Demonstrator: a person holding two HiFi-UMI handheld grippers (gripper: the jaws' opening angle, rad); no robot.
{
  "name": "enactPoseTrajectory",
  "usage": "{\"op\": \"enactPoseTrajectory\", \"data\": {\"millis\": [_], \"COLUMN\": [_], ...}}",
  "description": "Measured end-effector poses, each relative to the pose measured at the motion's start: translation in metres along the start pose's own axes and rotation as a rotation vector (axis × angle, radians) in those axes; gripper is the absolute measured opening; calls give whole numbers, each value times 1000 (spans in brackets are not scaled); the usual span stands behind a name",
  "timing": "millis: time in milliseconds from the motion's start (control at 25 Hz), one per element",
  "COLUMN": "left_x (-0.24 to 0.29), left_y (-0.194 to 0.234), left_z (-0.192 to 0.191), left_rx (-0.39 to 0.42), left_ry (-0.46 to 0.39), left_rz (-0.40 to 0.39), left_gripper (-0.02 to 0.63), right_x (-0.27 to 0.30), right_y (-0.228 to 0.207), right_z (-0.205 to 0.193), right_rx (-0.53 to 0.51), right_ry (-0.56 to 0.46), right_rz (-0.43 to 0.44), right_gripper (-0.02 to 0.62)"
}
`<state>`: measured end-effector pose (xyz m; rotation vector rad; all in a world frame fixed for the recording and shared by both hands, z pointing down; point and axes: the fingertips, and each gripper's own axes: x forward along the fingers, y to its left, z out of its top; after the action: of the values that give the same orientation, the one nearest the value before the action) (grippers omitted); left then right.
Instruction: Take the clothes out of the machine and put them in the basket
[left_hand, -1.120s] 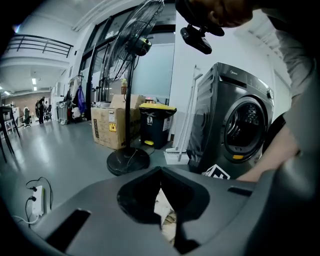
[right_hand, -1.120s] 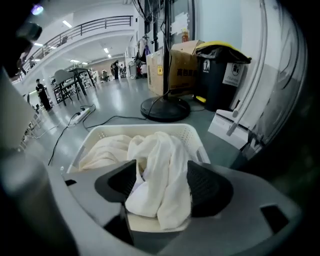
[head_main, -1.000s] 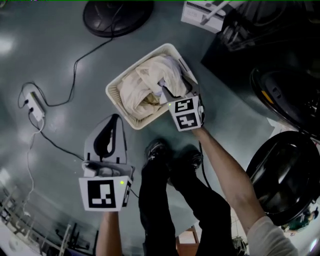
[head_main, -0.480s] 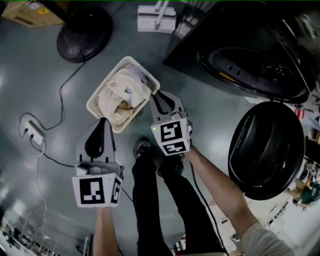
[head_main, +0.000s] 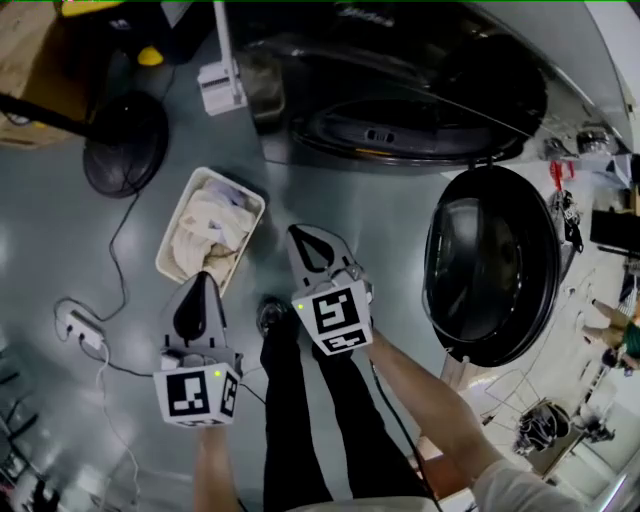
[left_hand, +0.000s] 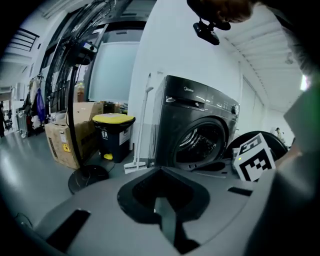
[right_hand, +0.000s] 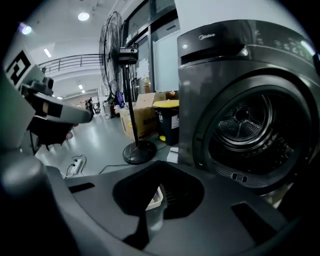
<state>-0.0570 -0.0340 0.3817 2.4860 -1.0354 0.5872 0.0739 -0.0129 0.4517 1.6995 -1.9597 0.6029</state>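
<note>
both your jaws are pinched together, empty: left gripper (head_main: 199, 278), right gripper (head_main: 294, 232). crumpled cream clothes (head_main: 205, 225) fill the white rectangular basket (head_main: 166, 263) just ahead of the left tips, on the glossy grey floor (head_main: 60, 240) — the round metal drum (right_hand: 250, 127) stands open beyond the right tips.

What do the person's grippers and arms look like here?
Both the left gripper and right gripper are grey tapered shells with dark teardrop openings, each carrying a white cube of black square markers. A black cable trails the right forearm.
</note>
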Motion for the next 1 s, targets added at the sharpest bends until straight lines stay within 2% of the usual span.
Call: {"op": "enactPoseTrajectory", "data": {"millis": [240, 360, 520, 720, 840, 1000], "left_x": [-2, -14, -28, -48, -62, -92], "left_y": [-62, -87, -108, -125, -127, -129], "left_z": [46, 78, 124, 192, 230, 260], "left_rx": [51, 75, 141, 168, 159, 141], "left_ry": [-4, -14, -43, -134, -164, -178], "left_rz": [-99, -125, -141, -144, -142, -131], "left_gripper": [20, 20, 20, 20, 20, 20], "right_x": [-84, -139, -206, -279, -306, -346], "right_y": [-63, -95, -129, -165, -172, -167], "right_z": [22, 40, 79, 142, 177, 211], "right_rx": [167, 209, 203, 185, 151, 117], "right_ry": [-70, -98, -158, -268, -298, -317], "right_rz": [-131, -210, -286, -374, -386, -387], "right_gripper": [23, 23, 23, 23, 23, 23]}}
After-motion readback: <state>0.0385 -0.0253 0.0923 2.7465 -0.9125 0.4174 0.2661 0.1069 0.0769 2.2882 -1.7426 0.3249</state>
